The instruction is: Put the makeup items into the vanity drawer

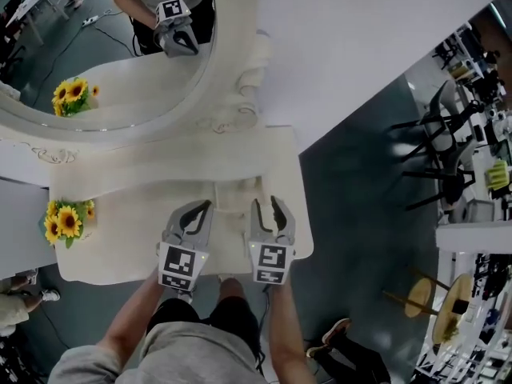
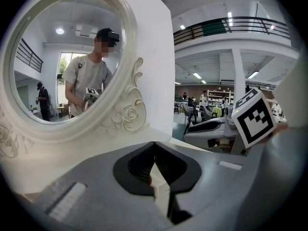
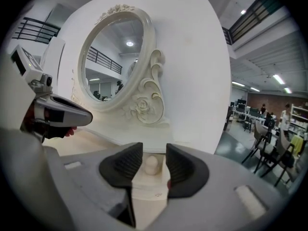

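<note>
The white vanity table (image 1: 120, 238) carries a small drawer box (image 1: 236, 192) at its middle front. The box's round pale knob (image 3: 151, 163) shows in the right gripper view. My right gripper (image 1: 267, 206) (image 3: 154, 149) is open; the knob sits in the gap between its jaws, a little ahead, and the pads do not press it. My left gripper (image 1: 202, 209) (image 2: 154, 146) hangs just left of the box with its fingertips touching, shut and empty. No makeup item shows in any view.
An oval mirror (image 1: 104, 70) in a carved frame stands at the back of the table and reflects me. A sunflower bunch (image 1: 68, 221) sits at the table's left end. Black chairs (image 1: 440, 158) and shelving stand off to the right on the grey floor.
</note>
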`<action>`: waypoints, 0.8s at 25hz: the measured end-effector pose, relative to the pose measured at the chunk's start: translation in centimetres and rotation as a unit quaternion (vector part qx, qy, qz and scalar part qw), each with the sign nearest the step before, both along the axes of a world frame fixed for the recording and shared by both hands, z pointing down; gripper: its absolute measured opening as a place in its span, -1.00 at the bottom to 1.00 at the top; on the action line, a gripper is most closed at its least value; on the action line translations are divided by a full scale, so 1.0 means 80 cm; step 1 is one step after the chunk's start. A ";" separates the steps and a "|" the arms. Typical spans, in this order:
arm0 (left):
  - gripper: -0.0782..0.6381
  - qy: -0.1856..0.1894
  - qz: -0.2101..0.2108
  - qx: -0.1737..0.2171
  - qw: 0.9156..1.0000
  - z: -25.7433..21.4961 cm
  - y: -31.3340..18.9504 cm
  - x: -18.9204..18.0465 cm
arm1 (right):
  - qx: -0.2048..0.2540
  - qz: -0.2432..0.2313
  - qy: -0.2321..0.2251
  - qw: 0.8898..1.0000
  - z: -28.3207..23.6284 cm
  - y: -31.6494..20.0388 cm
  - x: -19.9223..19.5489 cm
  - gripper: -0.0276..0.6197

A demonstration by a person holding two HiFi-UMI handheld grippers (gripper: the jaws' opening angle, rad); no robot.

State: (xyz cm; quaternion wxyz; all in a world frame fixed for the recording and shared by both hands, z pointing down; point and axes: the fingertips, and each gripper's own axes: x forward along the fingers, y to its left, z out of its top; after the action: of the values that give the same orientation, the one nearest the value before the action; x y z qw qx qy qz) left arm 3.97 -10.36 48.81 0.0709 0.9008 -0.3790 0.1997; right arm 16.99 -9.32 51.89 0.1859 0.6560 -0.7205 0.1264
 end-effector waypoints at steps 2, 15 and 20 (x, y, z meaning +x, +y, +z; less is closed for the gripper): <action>-0.75 0.004 0.010 0.010 1.000 -0.014 0.007 -0.001 | 0.012 0.012 0.001 1.000 -0.018 0.012 -0.001 -0.44; -0.75 0.039 0.079 0.067 0.994 -0.102 0.088 -0.021 | 0.082 0.104 0.013 0.991 -0.119 0.134 -0.024 -0.52; -0.75 0.045 0.106 0.078 0.990 -0.114 0.126 -0.032 | 0.100 0.138 0.016 0.985 -0.136 0.188 -0.042 -0.64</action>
State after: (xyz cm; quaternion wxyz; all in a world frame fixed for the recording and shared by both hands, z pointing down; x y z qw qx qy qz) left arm 1.37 -0.26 39.69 -0.0044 0.9466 -0.2926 0.1355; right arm 13.65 5.72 41.00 0.1115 0.7661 -0.6294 0.0676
